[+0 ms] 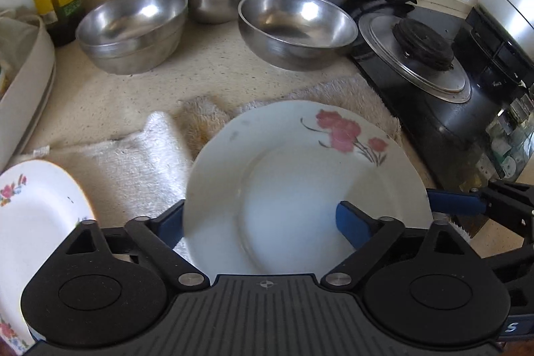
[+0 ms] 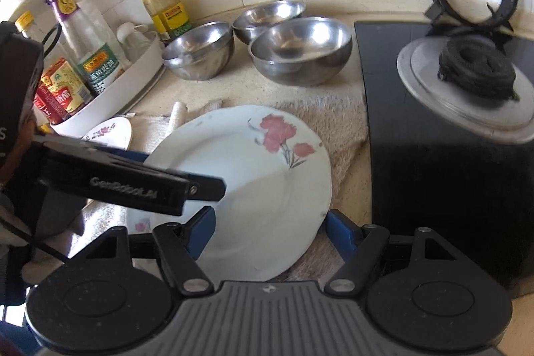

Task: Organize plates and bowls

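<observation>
- The left gripper (image 1: 262,222) has its fingers (image 1: 353,222) spread. One lies over the well of the flowered plate (image 1: 300,162) and the other sits outside its left rim. Neither visibly presses on the plate.
- The right gripper (image 2: 270,231) also has its fingers (image 2: 200,229) apart, straddling the plate's right rim without visibly pinching it.
- The flowered plate lies on a towel (image 1: 126,162) on the worktop (image 1: 207,69), between both grippers and not lifted, as far as I can tell.
- A small plate (image 1: 33,222) sits apart at the left, so the plates are not yet stacked.
- Three steel bowls (image 1: 293,25) cluster at the back. The left one shows a double rim and may be two bowls nested; the others stand separate. I judge the task barely begun.
- The plate's near rim is hidden under the gripper bodies, so contact there is unclear. The small plate is cut off by the frame edge, and motion blur softens the plate's rim.
</observation>
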Motion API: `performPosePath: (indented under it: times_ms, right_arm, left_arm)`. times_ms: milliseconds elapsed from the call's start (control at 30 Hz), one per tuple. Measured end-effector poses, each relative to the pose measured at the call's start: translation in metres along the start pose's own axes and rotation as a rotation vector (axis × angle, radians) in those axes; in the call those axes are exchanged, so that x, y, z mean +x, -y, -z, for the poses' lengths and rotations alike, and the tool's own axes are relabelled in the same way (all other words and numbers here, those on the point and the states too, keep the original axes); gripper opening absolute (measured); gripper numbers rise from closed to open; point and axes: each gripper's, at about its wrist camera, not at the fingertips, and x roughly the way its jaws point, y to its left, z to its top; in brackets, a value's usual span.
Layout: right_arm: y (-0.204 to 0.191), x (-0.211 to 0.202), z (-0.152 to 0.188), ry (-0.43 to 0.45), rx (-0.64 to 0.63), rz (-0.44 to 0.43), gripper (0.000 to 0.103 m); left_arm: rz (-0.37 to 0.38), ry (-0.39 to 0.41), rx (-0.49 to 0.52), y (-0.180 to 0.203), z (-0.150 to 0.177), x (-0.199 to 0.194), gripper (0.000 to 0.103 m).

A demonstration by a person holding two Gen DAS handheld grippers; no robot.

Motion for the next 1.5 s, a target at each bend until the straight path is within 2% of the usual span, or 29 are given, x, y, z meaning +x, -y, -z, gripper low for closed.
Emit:
performPosePath:
  times_ms: [33, 67, 133, 200, 267, 367, 467, 533, 633, 733, 833, 867, 933, 967, 1033, 1100, 1233, 1367, 1500]
  right_arm:
    - [-0.003, -0.003, -0.001, 0.016, -0.034, -0.006, 0.073]
    - [-0.006, -0.007, -0.002, 0.04, -0.074, -0.063, 0.069]
    - [-0.017, -0.013, -0.005, 0.058, -0.142, -0.118, 0.07]
    - [-0.019, -0.007, -0.008, 0.04, -0.179, -0.086, 0.07]
    - [-0.006, -0.001, -0.01, 0.027, -0.143, -0.049, 0.07]
    - [0.015, 0.004, -0.013, -0.002, -0.059, -0.021, 0.07]
    - [0.018, 0.013, -0.007, -0.072, -0.075, 0.001, 0.073]
    - [0.01, 0.014, -0.004, -0.07, -0.078, -0.047, 0.077]
    - [0.001, 0.016, 0.0, -0.064, -0.079, 0.01, 0.078]
    - [0.007, 0.009, 0.0, -0.056, -0.01, -0.007, 0.078]
    - [0.0, 0.0, 0.002, -0.024, -0.046, -0.001, 0.078]
    - [-0.003, -0.005, 0.004, -0.008, -0.063, -0.015, 0.072]
    - [-0.014, -0.008, 0.003, 0.025, -0.154, -0.025, 0.07]
    - [-0.019, -0.007, 0.001, 0.024, -0.197, 0.003, 0.071]
    - [-0.017, -0.007, -0.006, 0.025, -0.195, 0.063, 0.071]
    - [-0.015, -0.013, -0.017, 0.044, -0.175, 0.031, 0.071]
    - [-0.04, -0.005, -0.032, 0.041, -0.273, -0.072, 0.071]
    - [-0.081, 0.023, -0.052, 0.007, -0.356, -0.192, 0.071]
    - [-0.121, 0.053, -0.066, -0.023, -0.451, -0.256, 0.071]
  left_arm:
    - [0.004, -0.005, -0.015, -0.002, -0.001, 0.0, 0.095]
    - [0.007, -0.007, -0.033, -0.003, -0.001, -0.001, 0.094]
    - [0.016, -0.012, -0.068, -0.002, 0.002, -0.006, 0.094]
    - [0.036, 0.016, -0.105, -0.002, 0.004, -0.018, 0.091]
    - [0.041, 0.049, -0.111, -0.002, 0.005, -0.028, 0.09]
    - [0.042, 0.046, -0.156, -0.01, 0.008, -0.032, 0.09]
    - [0.031, 0.046, -0.196, -0.018, 0.016, -0.033, 0.09]
    - [0.047, 0.044, -0.189, -0.017, 0.016, -0.03, 0.091]
    - [0.077, 0.019, -0.17, -0.012, 0.017, -0.018, 0.093]
    - [0.079, 0.017, -0.135, -0.007, 0.019, -0.014, 0.096]
    - [0.107, 0.01, -0.135, -0.011, 0.018, -0.016, 0.096]
    - [0.125, 0.005, -0.145, -0.014, 0.018, -0.018, 0.096]
    - [0.146, -0.002, -0.169, -0.017, 0.021, -0.024, 0.096]
    - [0.155, 0.005, -0.165, -0.017, 0.023, -0.029, 0.096]
    - [0.161, 0.046, -0.133, -0.016, 0.027, -0.041, 0.092]
    - [0.156, 0.053, -0.11, -0.019, 0.029, -0.047, 0.094]
    - [0.13, 0.115, -0.181, -0.042, 0.04, -0.072, 0.094]
    - [0.045, 0.174, -0.296, -0.071, 0.056, -0.101, 0.096]
    - [-0.042, 0.192, -0.459, -0.102, 0.077, -0.117, 0.096]
